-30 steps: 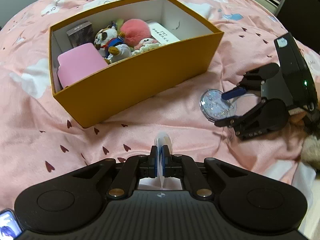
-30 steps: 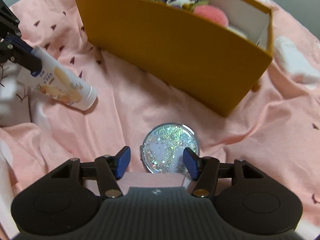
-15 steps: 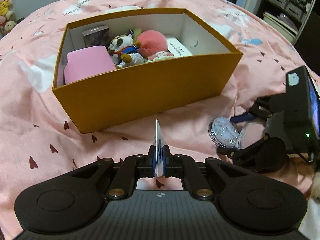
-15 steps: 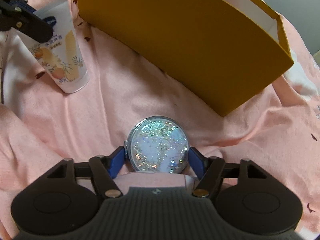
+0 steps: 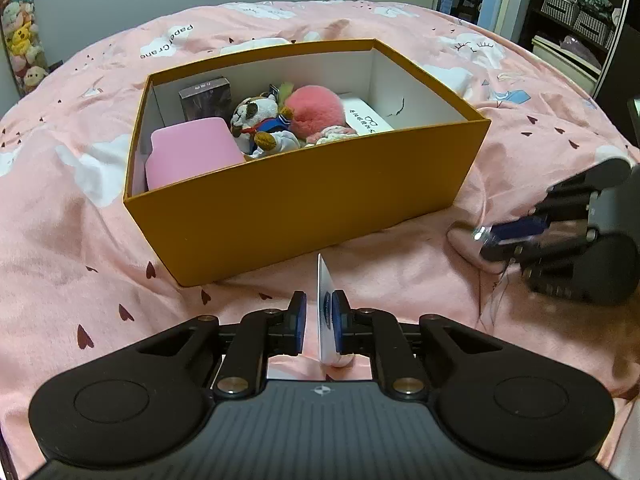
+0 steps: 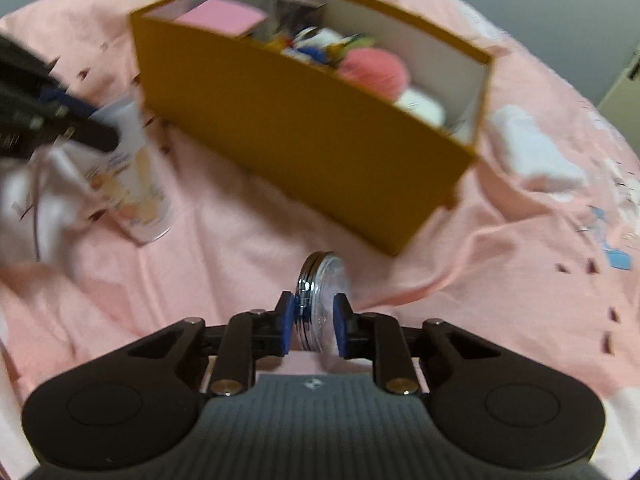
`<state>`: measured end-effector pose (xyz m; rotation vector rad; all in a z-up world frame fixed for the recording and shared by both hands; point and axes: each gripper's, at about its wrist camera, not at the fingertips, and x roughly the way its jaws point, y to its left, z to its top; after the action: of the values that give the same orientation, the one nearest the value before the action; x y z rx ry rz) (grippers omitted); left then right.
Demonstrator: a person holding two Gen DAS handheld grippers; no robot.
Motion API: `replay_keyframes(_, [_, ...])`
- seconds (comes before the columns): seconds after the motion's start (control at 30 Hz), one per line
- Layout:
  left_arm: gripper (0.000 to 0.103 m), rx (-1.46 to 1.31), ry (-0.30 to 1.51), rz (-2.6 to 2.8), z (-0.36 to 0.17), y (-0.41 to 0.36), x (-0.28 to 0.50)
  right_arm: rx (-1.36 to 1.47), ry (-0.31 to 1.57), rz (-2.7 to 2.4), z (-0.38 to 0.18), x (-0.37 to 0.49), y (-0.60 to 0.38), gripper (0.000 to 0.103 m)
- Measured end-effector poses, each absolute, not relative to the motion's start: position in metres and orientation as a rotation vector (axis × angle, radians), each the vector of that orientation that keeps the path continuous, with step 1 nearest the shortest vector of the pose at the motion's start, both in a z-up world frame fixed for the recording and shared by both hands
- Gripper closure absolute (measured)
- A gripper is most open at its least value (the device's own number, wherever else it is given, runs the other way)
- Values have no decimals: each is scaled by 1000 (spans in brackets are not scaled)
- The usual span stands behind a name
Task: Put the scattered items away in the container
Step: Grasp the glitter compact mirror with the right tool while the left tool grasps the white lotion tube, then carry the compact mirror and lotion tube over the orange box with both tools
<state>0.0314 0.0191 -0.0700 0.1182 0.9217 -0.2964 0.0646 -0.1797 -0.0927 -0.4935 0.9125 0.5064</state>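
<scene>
An orange box (image 5: 304, 200) stands on the pink bedspread, holding a pink case (image 5: 192, 152), a plush dog (image 5: 260, 120), a pink pompom (image 5: 316, 108) and small boxes. My left gripper (image 5: 320, 320) holds the flat crimped end of a white cream tube (image 5: 326, 312), short of the box's near wall; there is a small gap at the left pad. The tube also shows in the right wrist view (image 6: 136, 184). My right gripper (image 6: 314, 324) is shut on a round glittery compact mirror (image 6: 320, 304), held on edge above the bedspread, right of the box.
The pink bedspread (image 5: 80, 240) is soft and wrinkled around the box. Shelves with baskets (image 5: 576, 20) stand at the far right. Plush toys (image 5: 20, 40) hang at the far left.
My right gripper closed on the compact mirror and lifted it, turning it on edge. My left gripper rose with the tube, and its left pad has drawn slightly away.
</scene>
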Motion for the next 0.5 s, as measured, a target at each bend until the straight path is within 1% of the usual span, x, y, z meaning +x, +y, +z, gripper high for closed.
replay_keyframes(0.03, [87, 121, 923, -295, -71, 19, 32, -487, 912, 494, -92, 68, -183, 84])
replay_keyframes(0.27, [88, 136, 961, -284, -78, 16, 32, -448, 929, 444, -98, 81, -193, 87])
replay_keyframes(0.37, [96, 119, 947, -304, -74, 18, 31, -429, 923, 447, -97, 80, -194, 88])
replay_keyframes(0.5, [98, 120, 928, -327, -68, 17, 29, -388, 914, 449, -88, 78, -200, 88])
